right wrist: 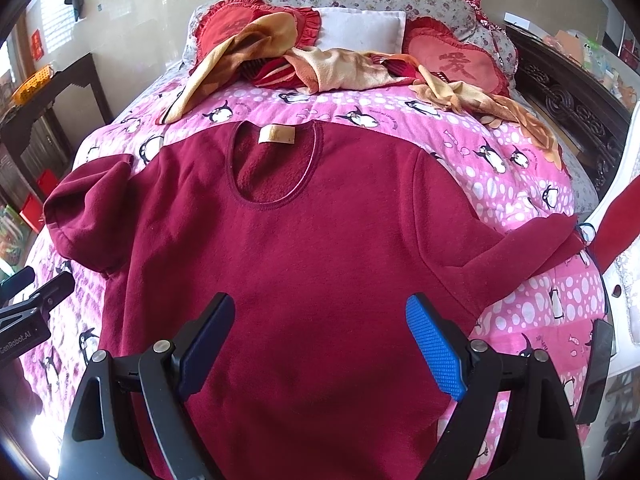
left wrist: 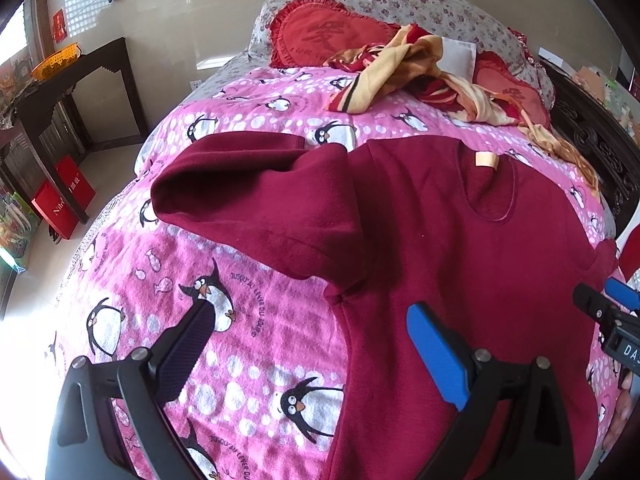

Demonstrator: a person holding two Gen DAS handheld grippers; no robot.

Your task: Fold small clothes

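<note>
Sweater (right wrist: 312, 260) lies flat on the bed (right wrist: 520, 184); left claw (left wrist: 308, 344) and right claw (right wrist: 320, 340) gape wide above it.

The left tool (left wrist: 312, 320), fingers spread, hangs over the maroon sweater's (left wrist: 460, 248) edge on the penguin bedspread (left wrist: 248, 360).

Matt fleecy cloth sweater (right wrist: 304, 264), soft printed quilt (left wrist: 248, 320), textured blue tool pads (right wrist: 436, 344)

Bare quilt (left wrist: 256, 344) left of sweater (left wrist: 460, 280) (blanket (left wrist: 400, 68) farther)
</note>
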